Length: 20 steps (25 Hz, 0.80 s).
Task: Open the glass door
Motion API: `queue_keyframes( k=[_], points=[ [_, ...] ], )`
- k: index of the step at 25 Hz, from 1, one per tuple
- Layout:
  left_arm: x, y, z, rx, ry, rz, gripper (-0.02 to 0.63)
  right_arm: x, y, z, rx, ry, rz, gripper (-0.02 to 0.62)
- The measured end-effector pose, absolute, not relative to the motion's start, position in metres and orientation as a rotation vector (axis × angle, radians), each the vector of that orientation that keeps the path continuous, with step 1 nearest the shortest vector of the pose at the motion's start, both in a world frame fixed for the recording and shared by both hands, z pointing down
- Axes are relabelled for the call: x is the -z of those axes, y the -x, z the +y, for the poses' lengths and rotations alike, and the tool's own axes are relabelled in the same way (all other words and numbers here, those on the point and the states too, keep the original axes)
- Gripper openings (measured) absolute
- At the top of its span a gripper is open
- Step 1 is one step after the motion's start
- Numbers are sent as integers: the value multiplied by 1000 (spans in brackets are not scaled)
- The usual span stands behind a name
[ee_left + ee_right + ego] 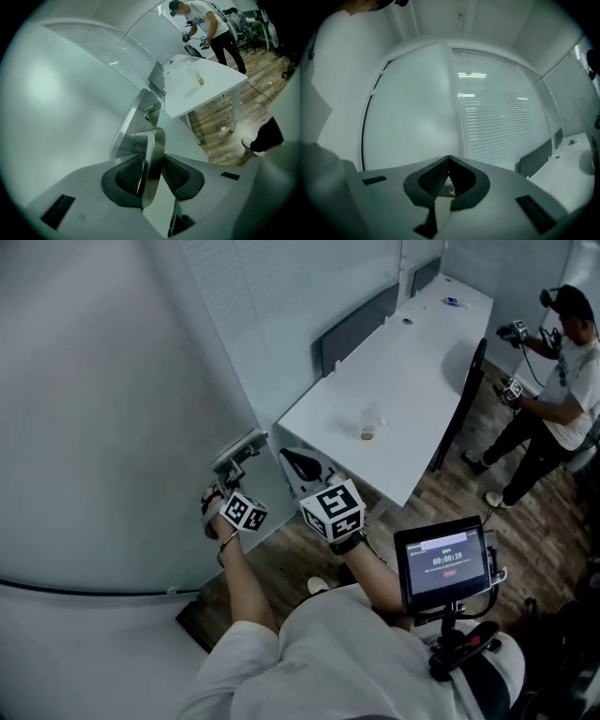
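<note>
Directly ahead of the left hand-held gripper (153, 161), the frosted glass door (112, 409) looks heavy, stiff and slick. Its rigid metal lever handle (157, 140) is the likely place to hold, and the jaws clamp it. Alongside, the right hand-held gripper (449, 161) is pressed together, empty.

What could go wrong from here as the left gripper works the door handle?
The door handle sits only between the pad tips of the left gripper, so it may slip out under a pull. The white table stands close beside the door; if the door swings that way, it could hit the table's corner.
</note>
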State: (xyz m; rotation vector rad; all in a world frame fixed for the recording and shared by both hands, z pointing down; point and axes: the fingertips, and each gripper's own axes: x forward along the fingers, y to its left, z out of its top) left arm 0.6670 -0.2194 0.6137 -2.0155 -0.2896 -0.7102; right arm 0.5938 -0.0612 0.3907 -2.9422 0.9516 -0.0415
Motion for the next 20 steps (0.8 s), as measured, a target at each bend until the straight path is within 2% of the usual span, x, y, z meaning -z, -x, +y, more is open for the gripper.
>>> queue_keyframes(
  k=[3, 12, 20],
  points=[
    [-614, -665, -203, 721, 2013, -312, 100, -388, -591, -51, -1, 2955, 955, 2],
    [-614, -586, -204, 812, 1988, -210, 101, -380, -527, -30, -7, 2899, 1073, 2],
    [-624, -521, -182, 940, 1976, -19, 115, -404, -461, 72, 77, 2833, 1144, 2]
  ],
)
